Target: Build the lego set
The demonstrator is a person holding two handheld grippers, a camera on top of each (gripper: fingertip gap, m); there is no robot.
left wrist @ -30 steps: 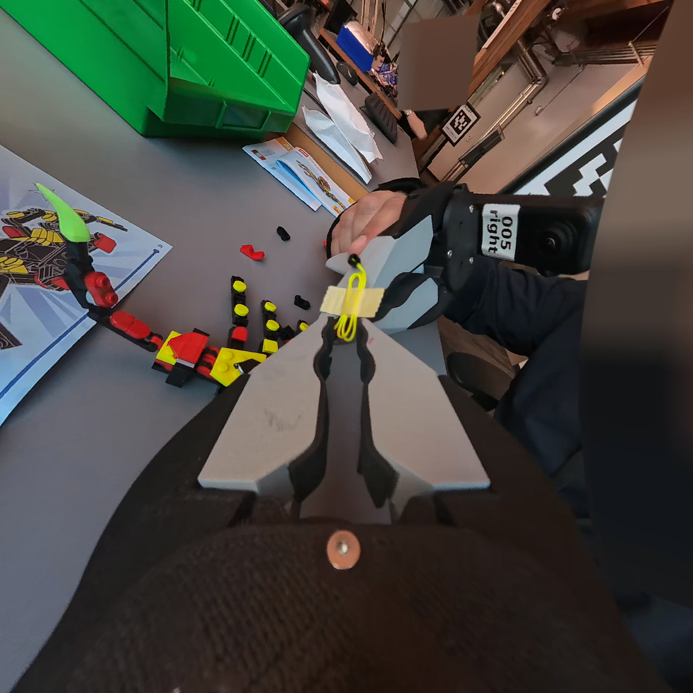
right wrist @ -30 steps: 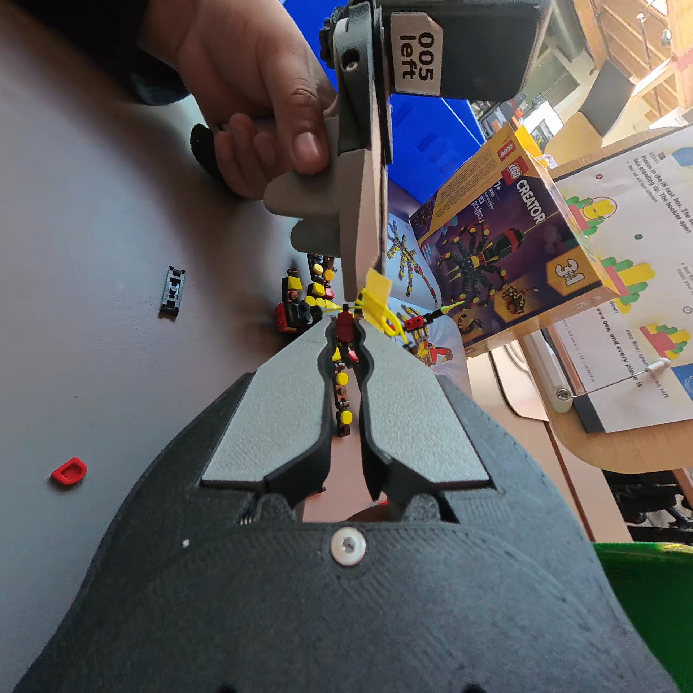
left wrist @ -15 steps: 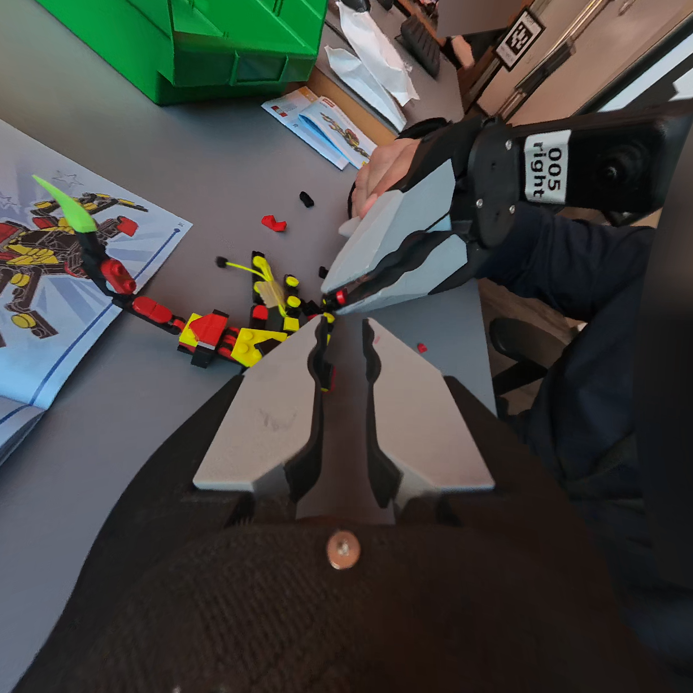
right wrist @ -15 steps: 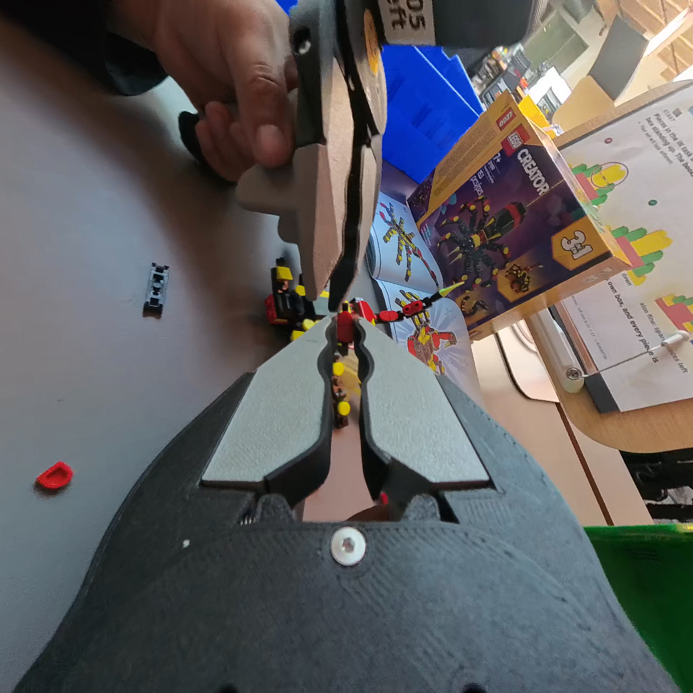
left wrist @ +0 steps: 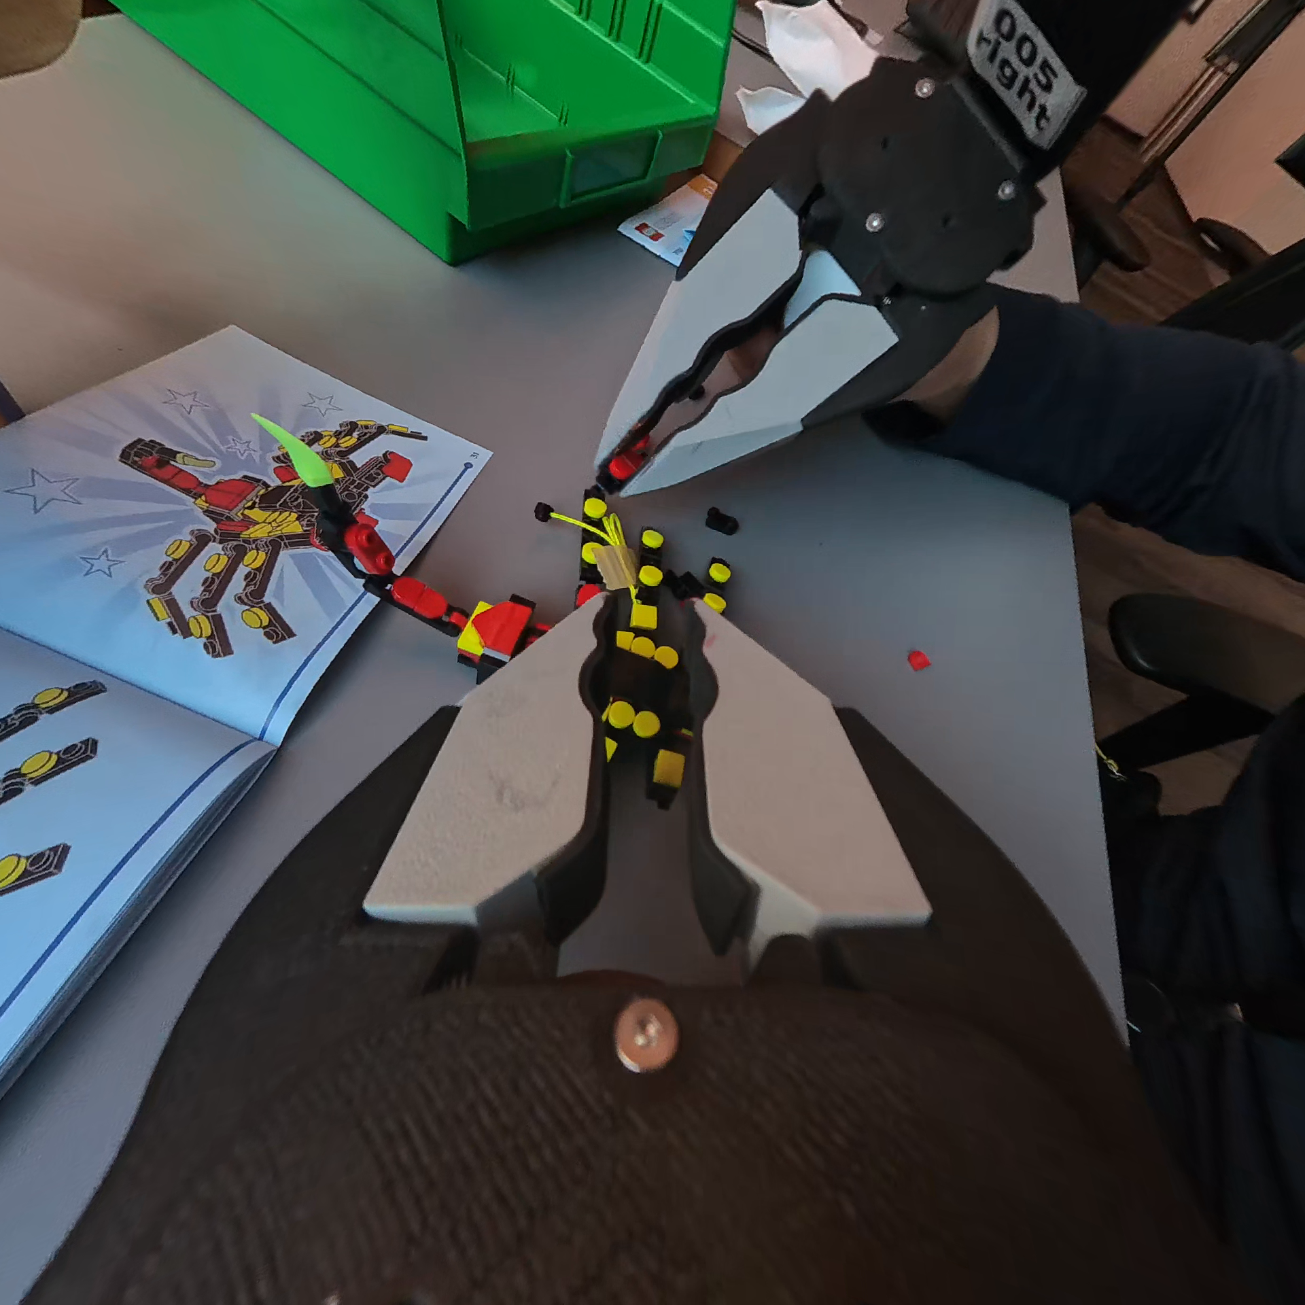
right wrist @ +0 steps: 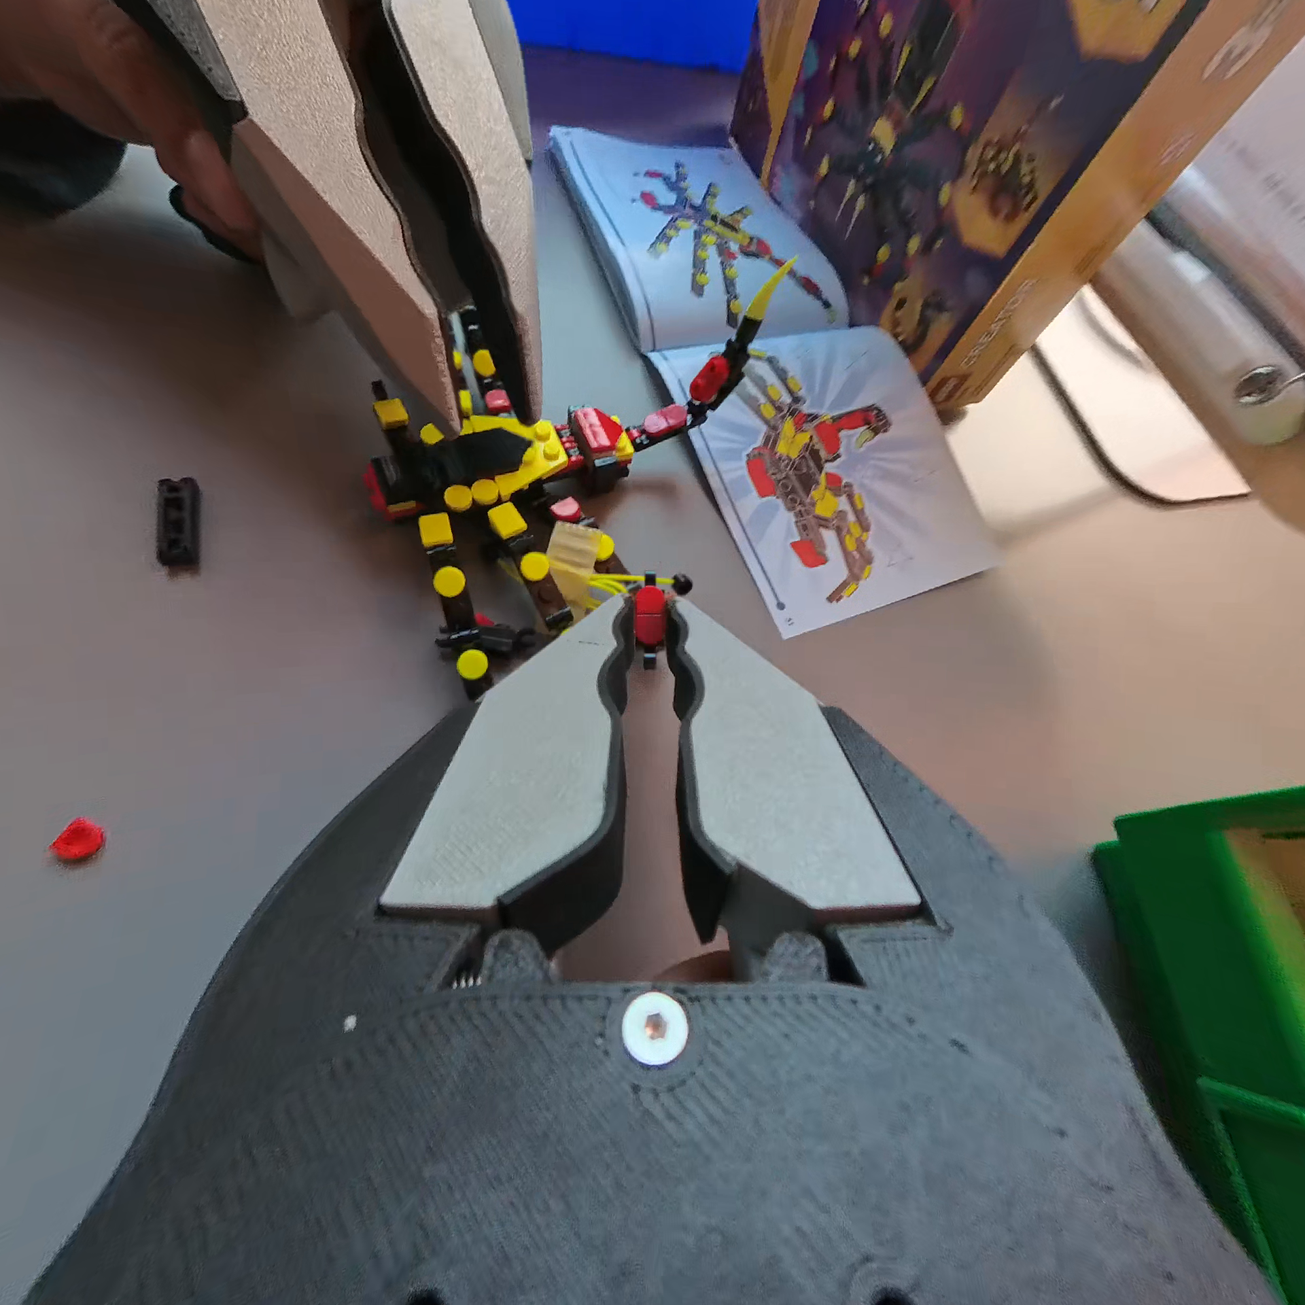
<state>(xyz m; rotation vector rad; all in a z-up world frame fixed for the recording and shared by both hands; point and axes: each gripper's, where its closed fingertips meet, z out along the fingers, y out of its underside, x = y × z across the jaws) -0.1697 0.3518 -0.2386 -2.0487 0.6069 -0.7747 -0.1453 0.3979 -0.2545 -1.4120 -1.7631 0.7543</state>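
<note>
The black, yellow and red scorpion model [right wrist: 494, 452] lies on the grey table, its tail and green stinger [left wrist: 296, 452] over the booklet. My left gripper [left wrist: 650, 607] is open, its fingers straddling the model's legs; in the right wrist view it [right wrist: 487, 402] comes down on the model's far side. My right gripper [right wrist: 650, 621] is shut on a small red and black piece [right wrist: 650, 613], just short of the model's near legs; it also shows in the left wrist view [left wrist: 611, 477]. A yellow string with a tape tab [left wrist: 613, 561] lies across the legs.
An open instruction booklet [left wrist: 212, 600] lies left of the model. A green bin [left wrist: 494, 106] stands behind it and the set's box [right wrist: 953, 141] is beside the booklet. Loose pieces lie around: a black plate [right wrist: 178, 522], a red piece [right wrist: 78, 839], a black piece [left wrist: 722, 520]. The left gripper's tips are roughly 6 centimetres from the right gripper's.
My left gripper opened and let go of the yellow string, which now lies on the model, then came down over the model's legs. My right gripper lowered with the red piece.
</note>
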